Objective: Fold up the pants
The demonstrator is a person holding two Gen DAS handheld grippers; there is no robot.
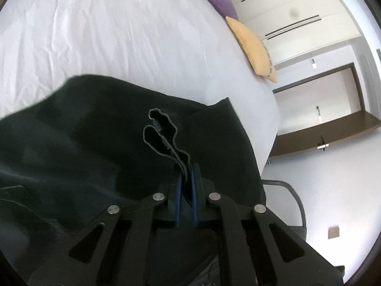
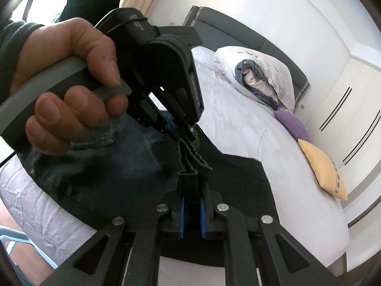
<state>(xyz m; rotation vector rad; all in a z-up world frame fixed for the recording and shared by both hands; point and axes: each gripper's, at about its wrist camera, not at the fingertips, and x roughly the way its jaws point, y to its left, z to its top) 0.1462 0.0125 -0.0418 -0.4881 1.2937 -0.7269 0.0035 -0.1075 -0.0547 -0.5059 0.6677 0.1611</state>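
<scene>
**Both grips set on the pants; fold not yet laid**

Left side: my left fingers [image 1: 187, 166] are closed hard on a bunched edge of the dark pants [image 1: 95, 147]. The hem stands up in folds from between the blue pads. No gap shows there beyond the cloth itself. The rest of the garment spreads away below over the white bed [image 1: 107, 35], near its edge.

Centre: from the right wrist view, my left hand [image 2: 69, 83] wraps the grey handle of that tool. Its tip meets the same gathered edge just ahead of my right fingers [image 2: 192, 188]. The two grips sit just beside each other on one edge.

Right side: my right fingers are likewise clamped on a thick pleat of the pants, pads pressed to it from both sides. Beyond lie a rolled duvet [image 2: 259, 76], a purple cushion [image 2: 291, 124] and a yellow cushion [image 2: 321, 169], all well apart from the work.

Assessment: the edge is secured and looks slightly raised. I judge the fold itself as pending: carrying over, laying flat and smoothing remain. No finished crease is visible.
</scene>
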